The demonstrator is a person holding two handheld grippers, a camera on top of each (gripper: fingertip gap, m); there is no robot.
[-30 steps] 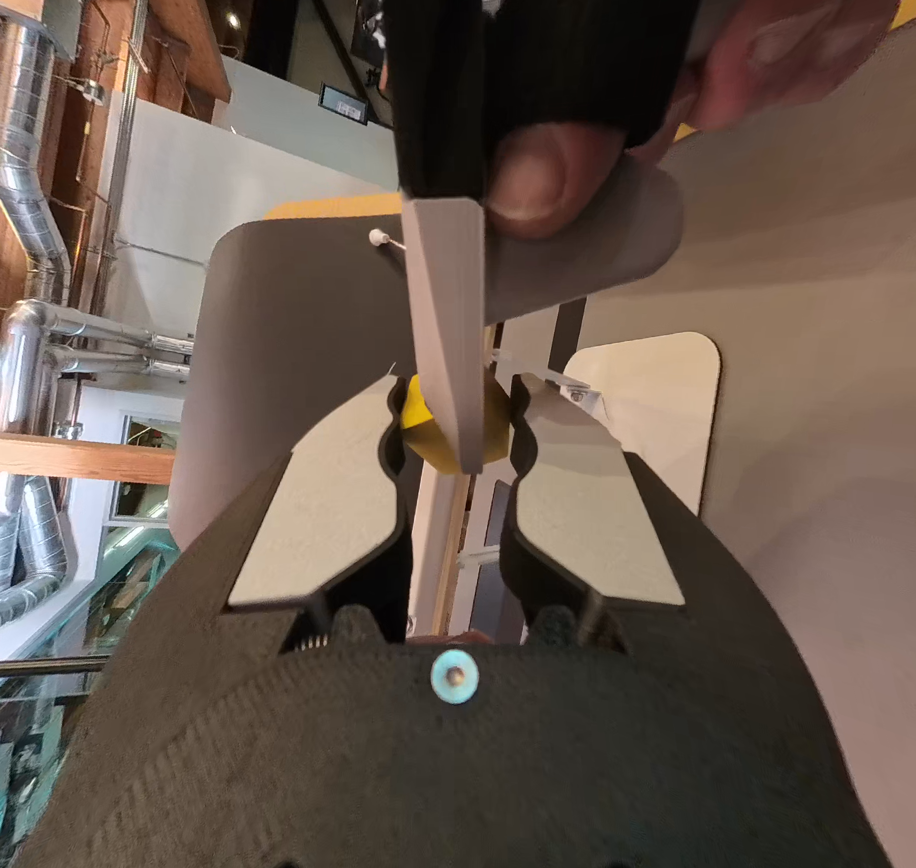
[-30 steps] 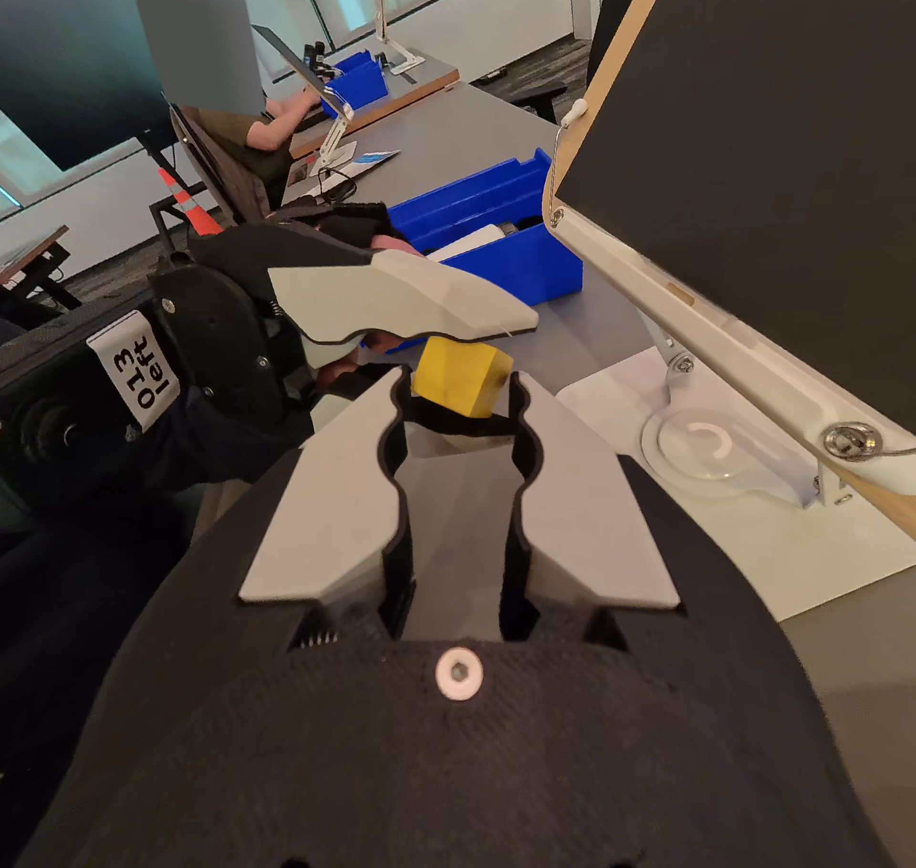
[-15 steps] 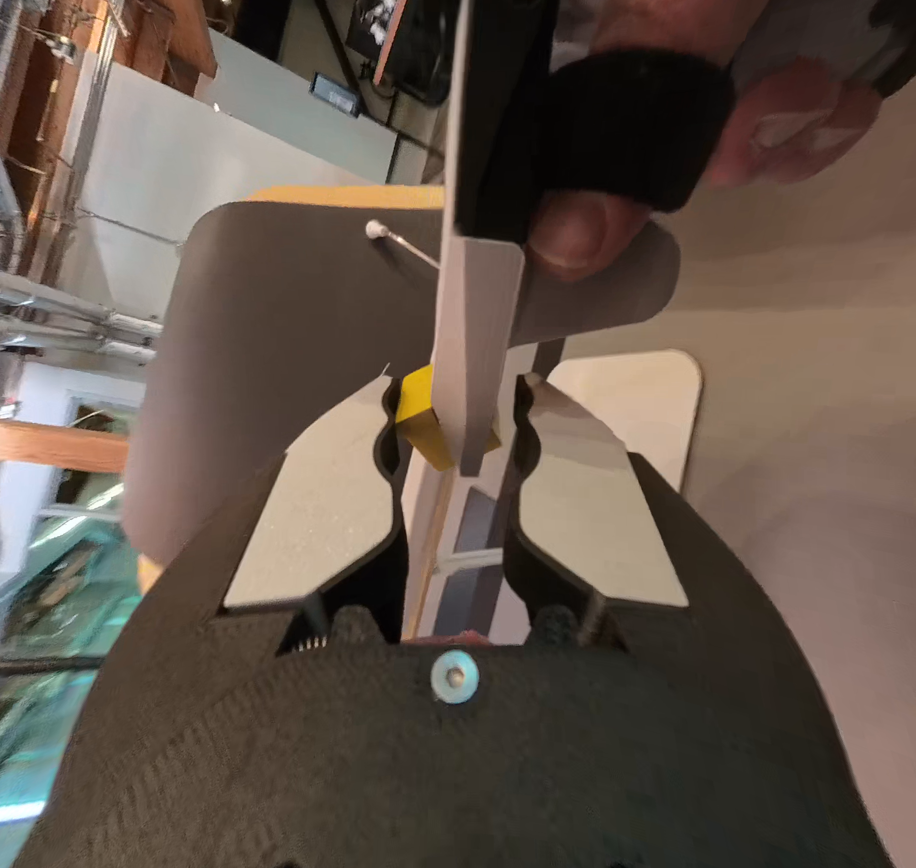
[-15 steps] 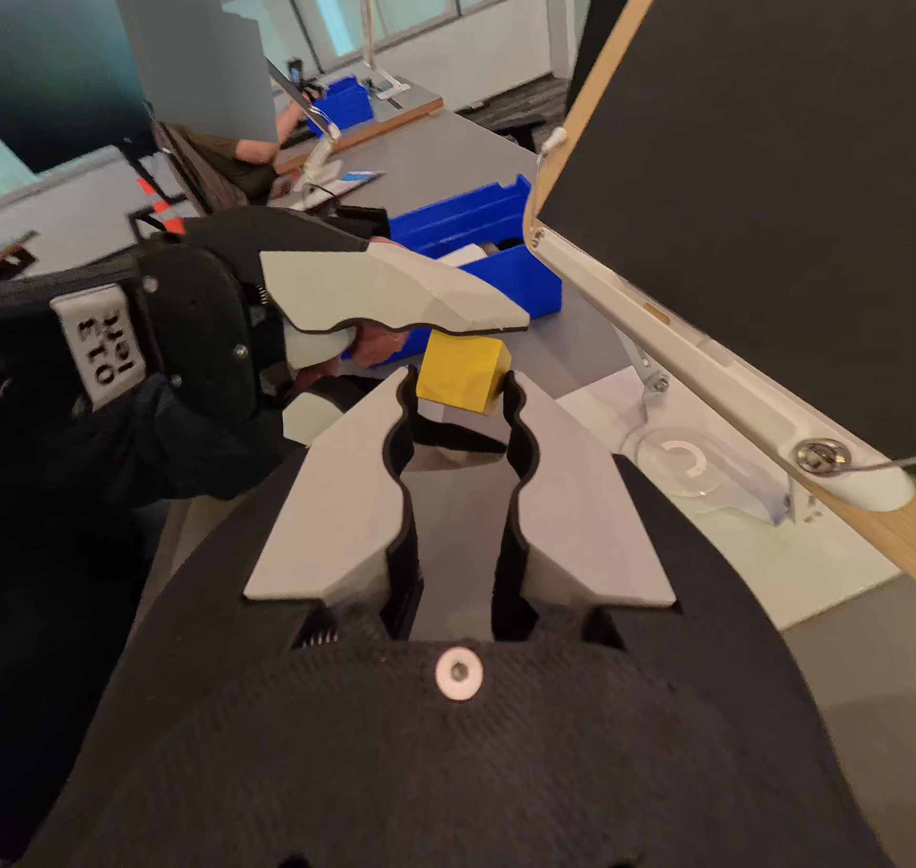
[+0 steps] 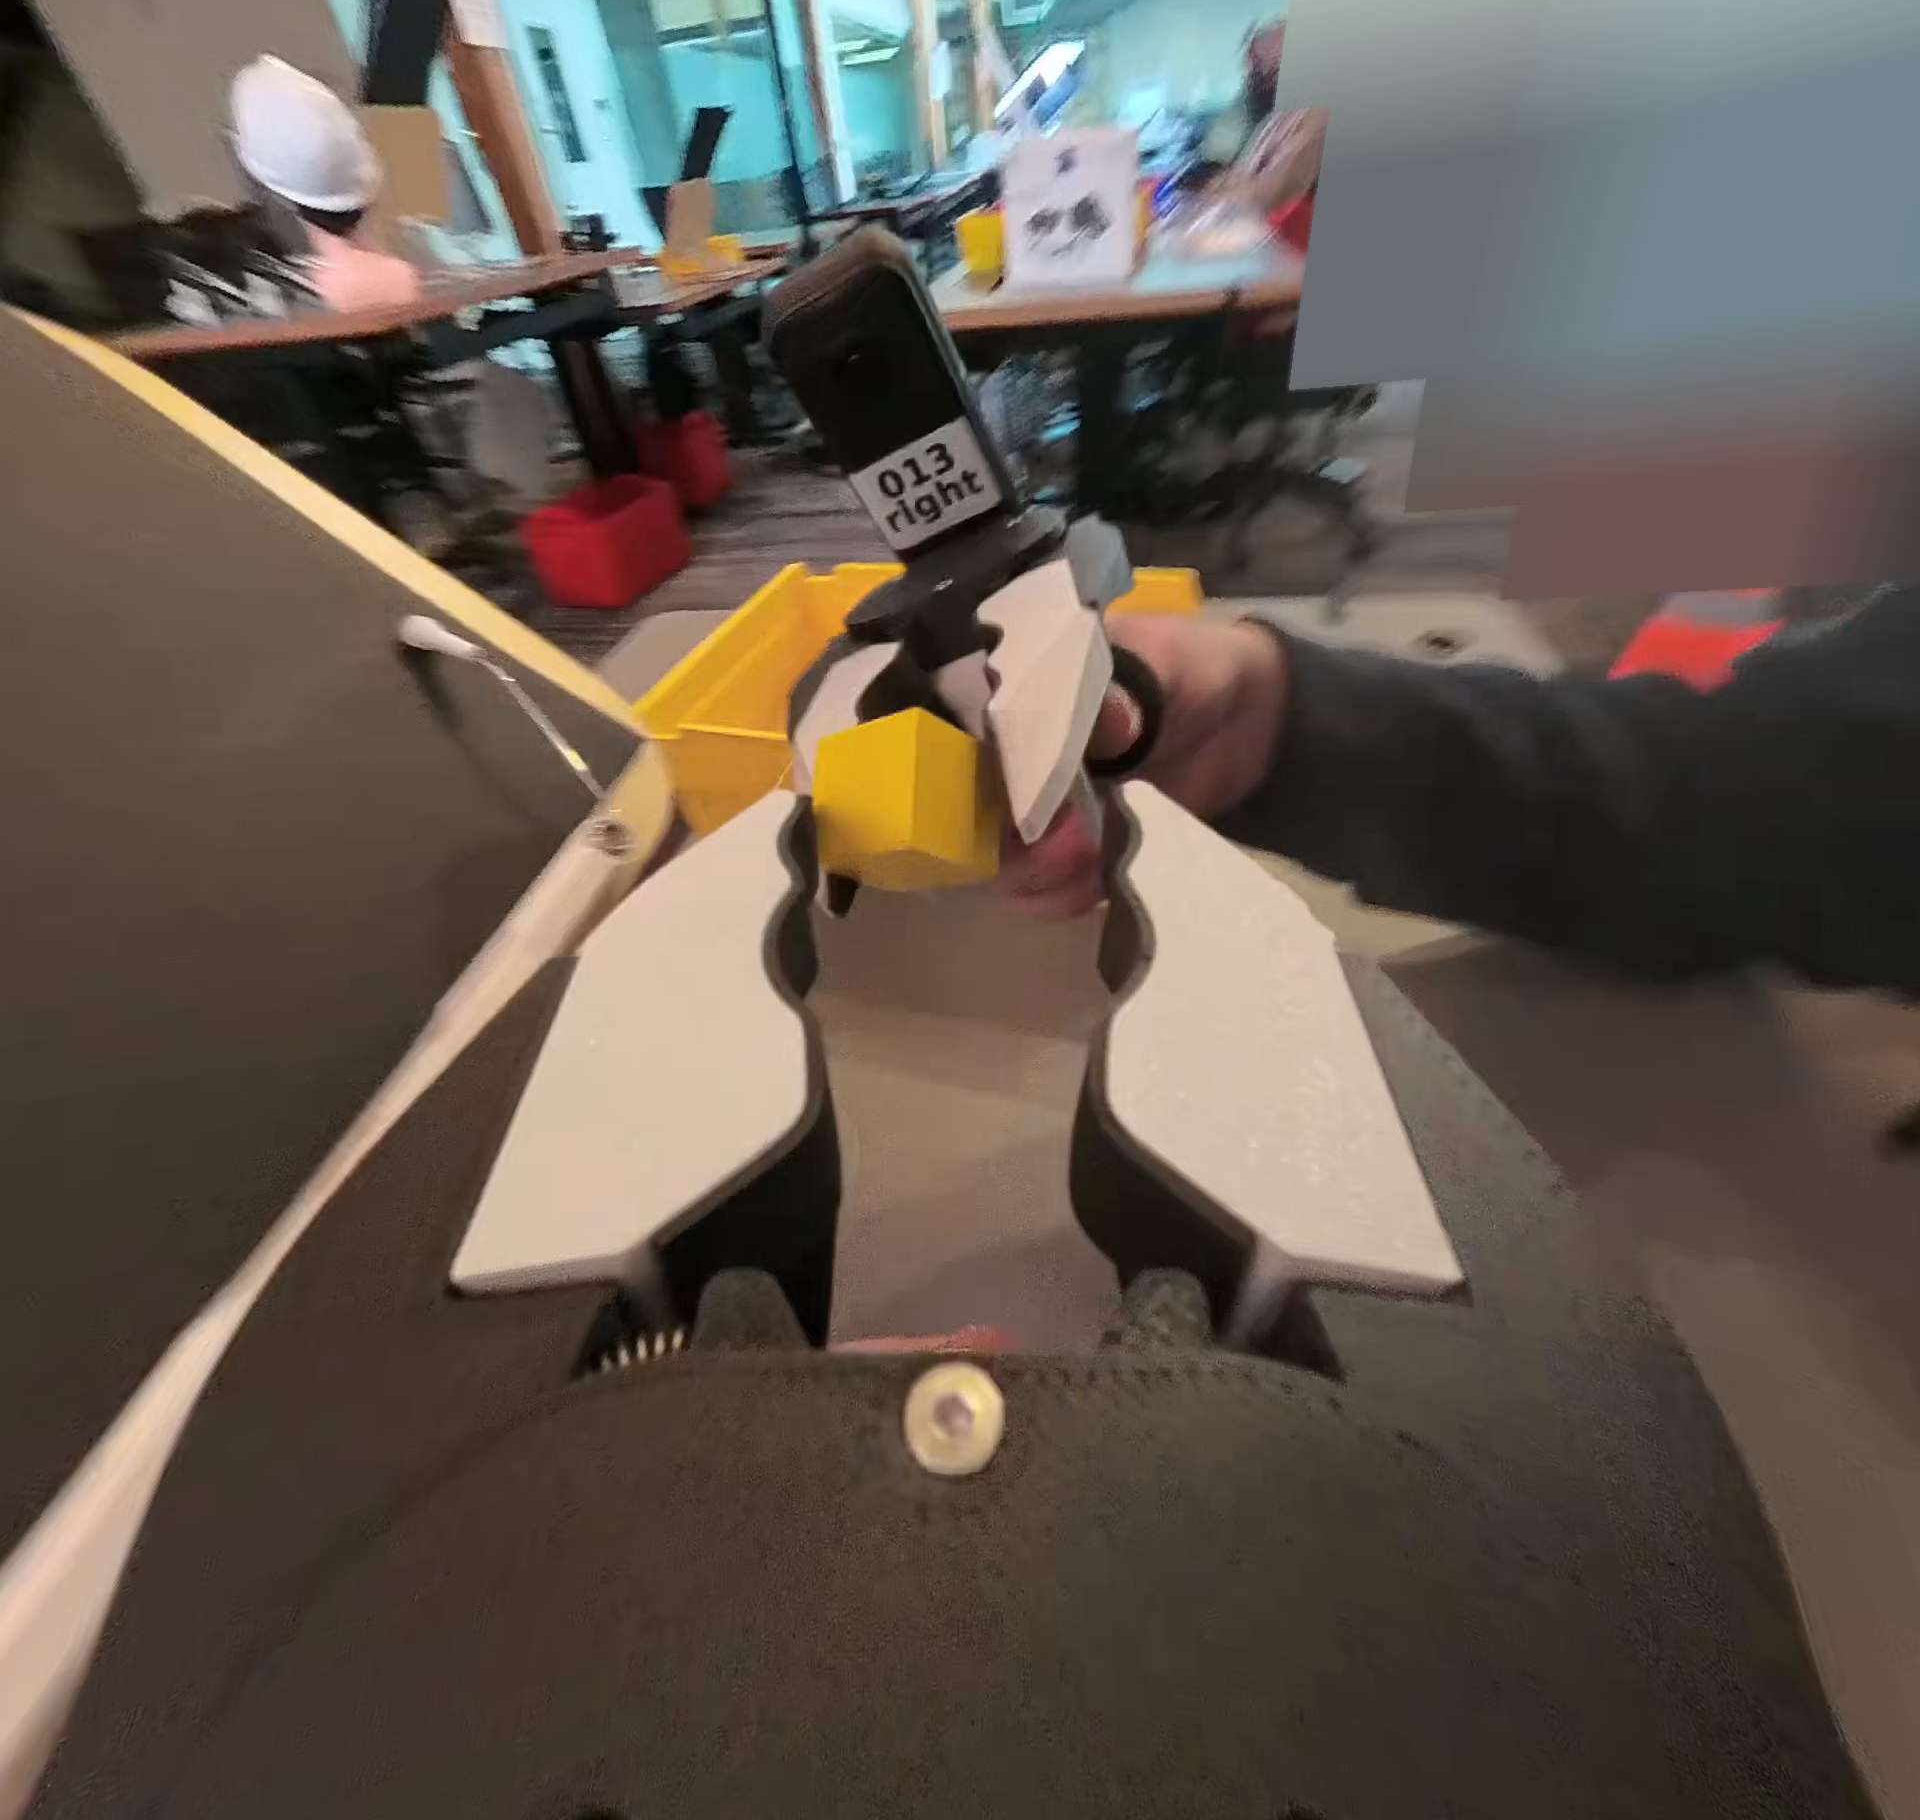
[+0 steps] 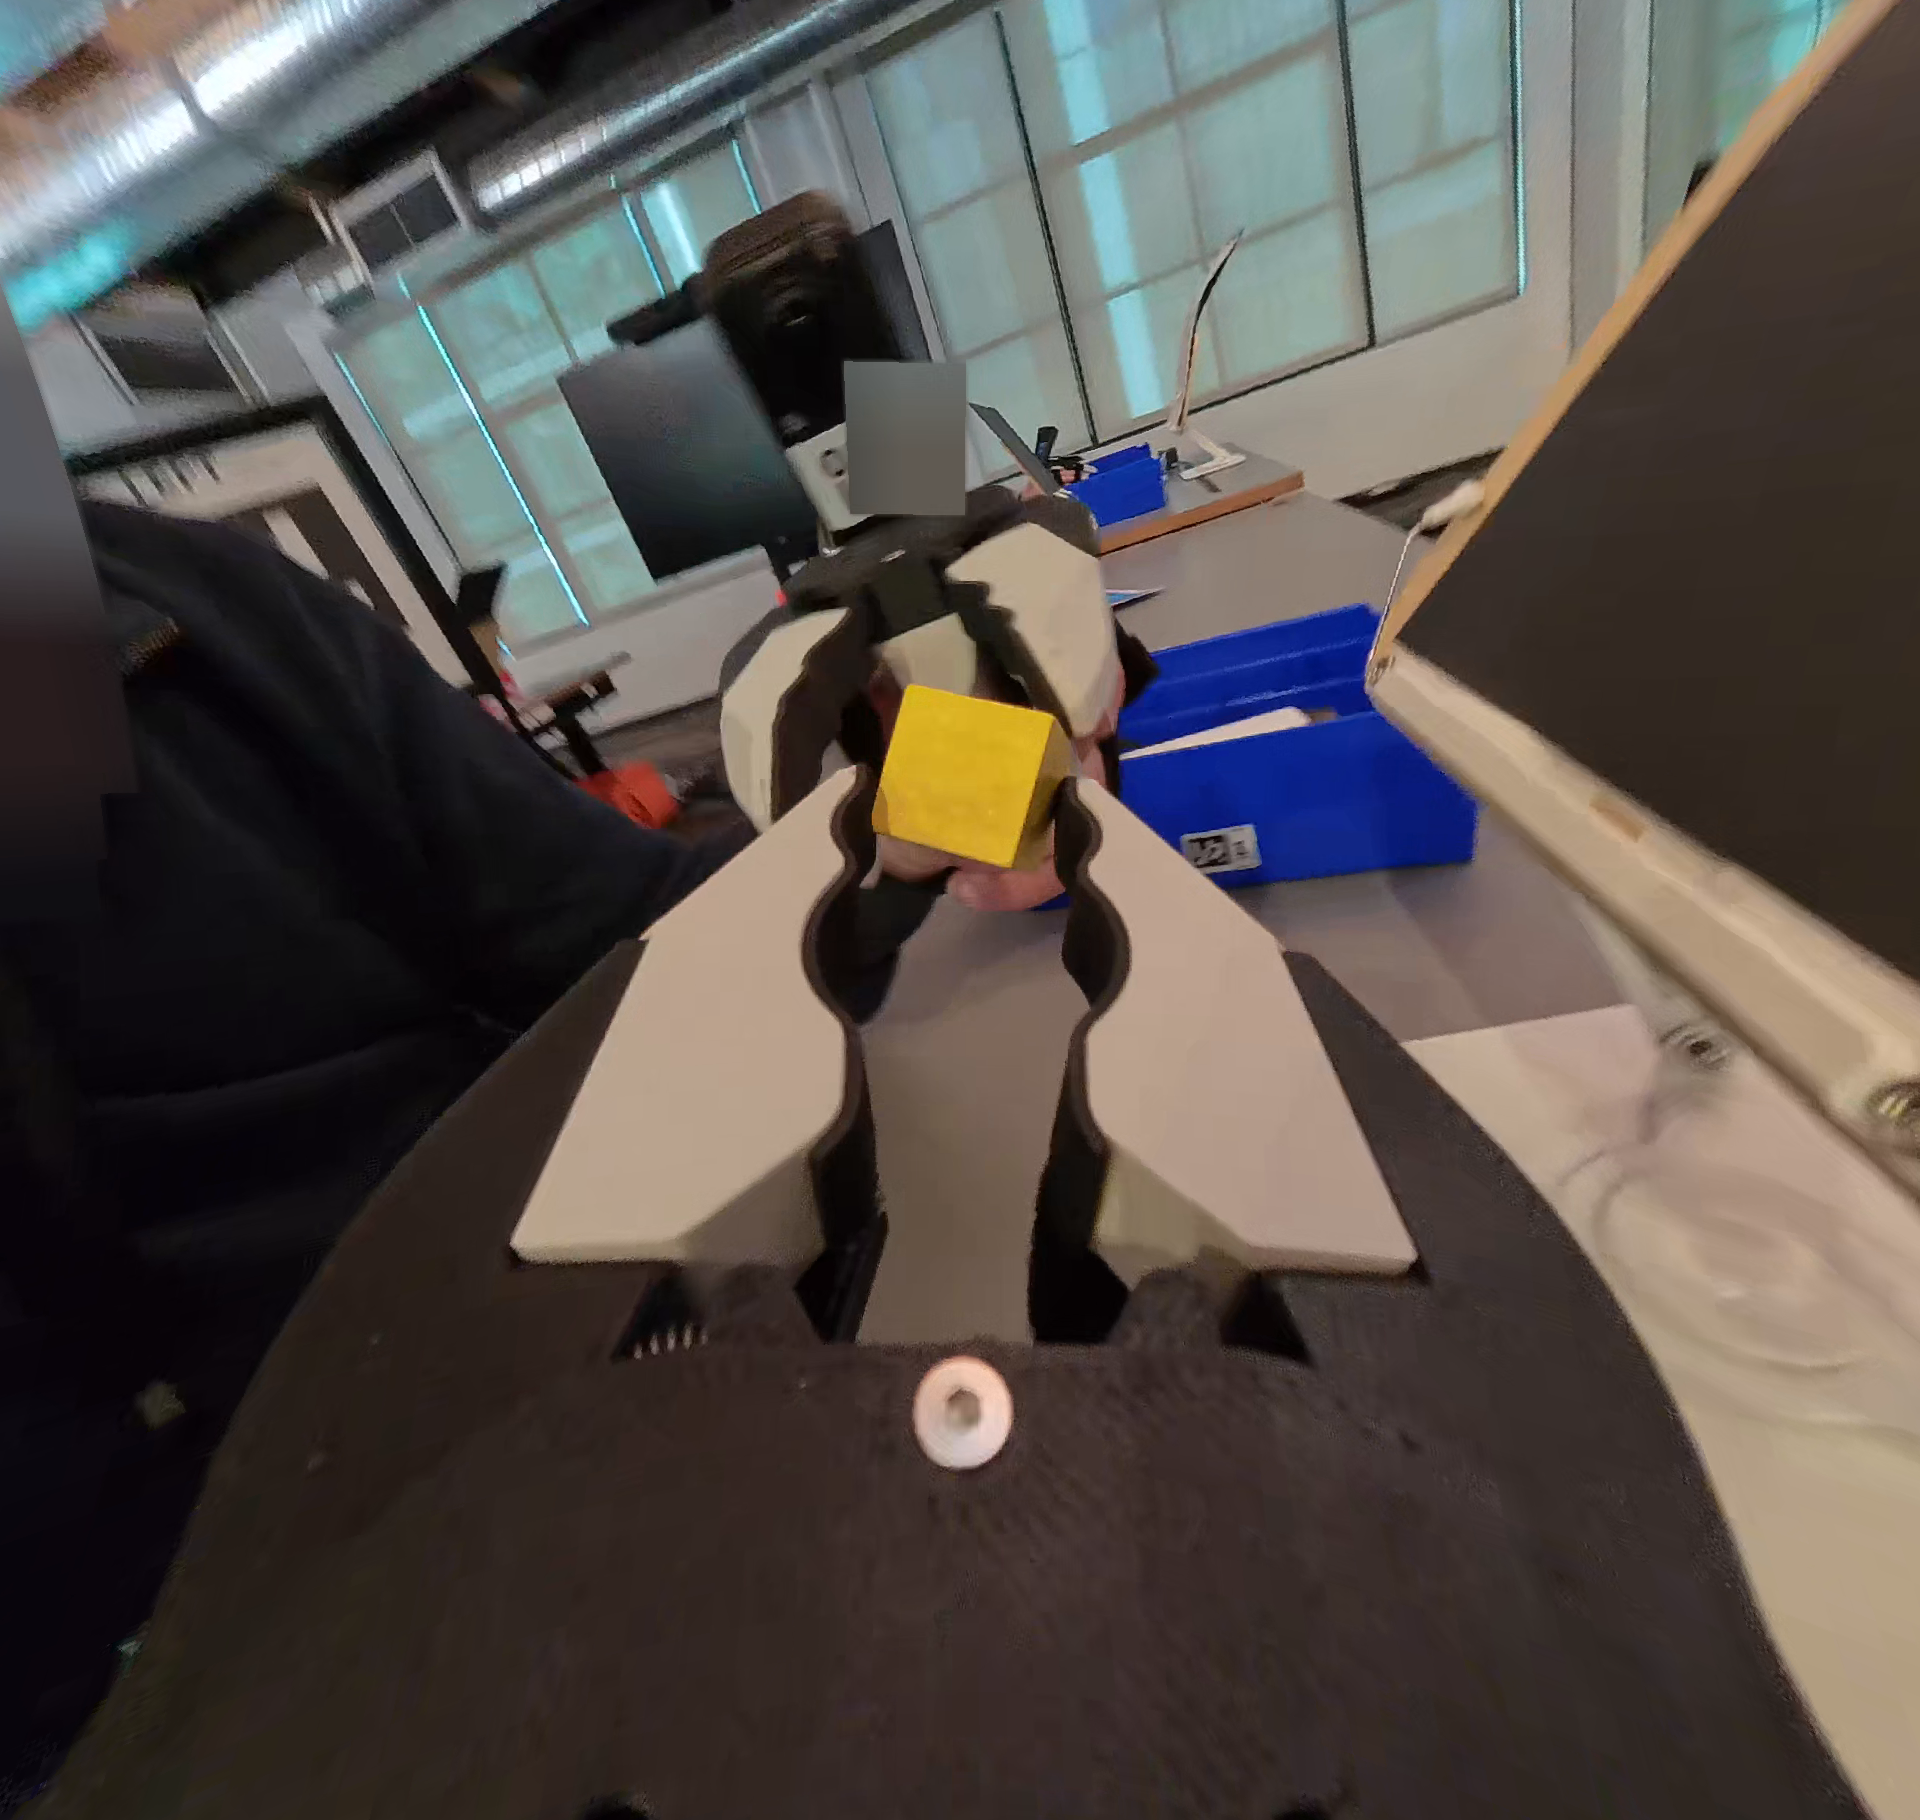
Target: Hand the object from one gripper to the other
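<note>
The yellow block (image 6: 971,791) sat clamped at the fingertips of the right hand-held gripper (image 6: 961,804), clear of the tabletop (image 6: 1299,949) and held in the air. In the left wrist view the same block (image 5: 902,802) stood at 12 o'clock, just beyond the tips of the left hand-held gripper (image 5: 951,840), whose jaws stood apart with nothing between them. In my judgement the grip now rested with the right tool alone, and the left had been set back to leave the block free. The person's hand (image 5: 1195,705) steadied the right tool from 3 o'clock.

The tabletop was grey and plain. A blue bin (image 6: 1309,783) lay at 2 o'clock in the right wrist view; a yellow bin (image 5: 748,700) lay behind the block at 11 o'clock in the left. A dark hinged board (image 6: 1704,482) leaned at 3 o'clock. The room was an open workshop with large windows (image 6: 1195,212) and exposed ducting (image 6: 520,35).
</note>
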